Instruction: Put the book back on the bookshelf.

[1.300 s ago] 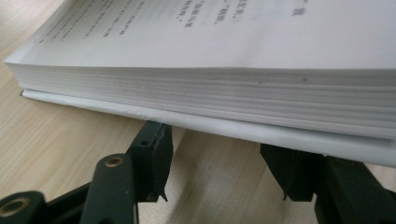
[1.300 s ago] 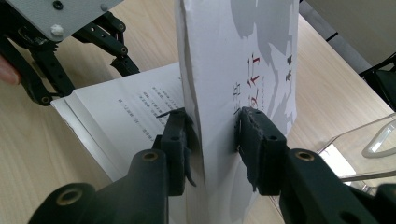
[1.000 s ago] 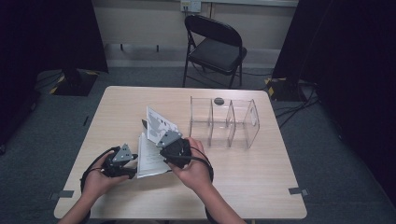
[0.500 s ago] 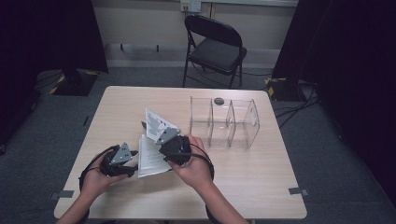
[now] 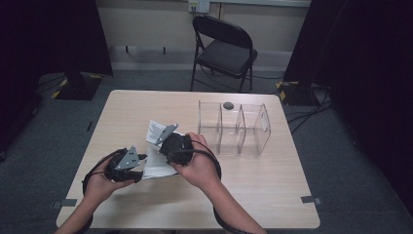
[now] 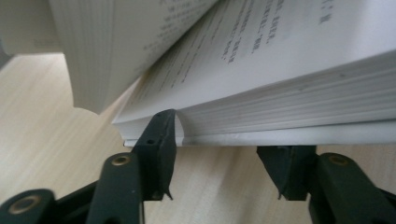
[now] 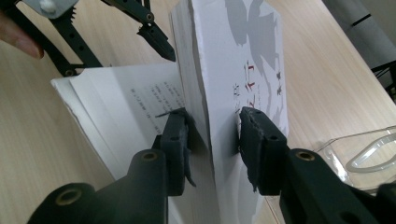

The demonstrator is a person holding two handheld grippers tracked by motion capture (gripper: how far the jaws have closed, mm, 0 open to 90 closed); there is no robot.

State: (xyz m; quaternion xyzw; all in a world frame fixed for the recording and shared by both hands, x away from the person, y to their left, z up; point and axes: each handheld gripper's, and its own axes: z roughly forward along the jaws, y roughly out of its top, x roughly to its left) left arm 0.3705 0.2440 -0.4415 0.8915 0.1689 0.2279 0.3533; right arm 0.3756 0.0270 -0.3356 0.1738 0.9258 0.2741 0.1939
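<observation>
An open white book (image 5: 158,166) is held low over the table between both hands. My right gripper (image 7: 212,126) is shut on the raised front cover (image 7: 252,56) and a block of pages, with a pad on each side; in the high view it (image 5: 164,145) sits at mid table. My left gripper (image 6: 222,140) is at the edge of the lower page block (image 6: 289,112). One fingertip (image 6: 161,128) touches the page edges and the other sits just under the book. Its jaws have just been closing, and the pads do not clamp the book. In the high view it (image 5: 142,158) is left of the book.
A clear plastic organizer (image 5: 234,129) with upright dividers stands right of the hands, with a small dark round object (image 5: 228,105) behind it. A black folding chair (image 5: 224,48) stands beyond the wooden table (image 5: 272,195). Dark curtains hang on both sides.
Both hands have risen slightly with the book. The right gripper keeps its hold on the cover side.
</observation>
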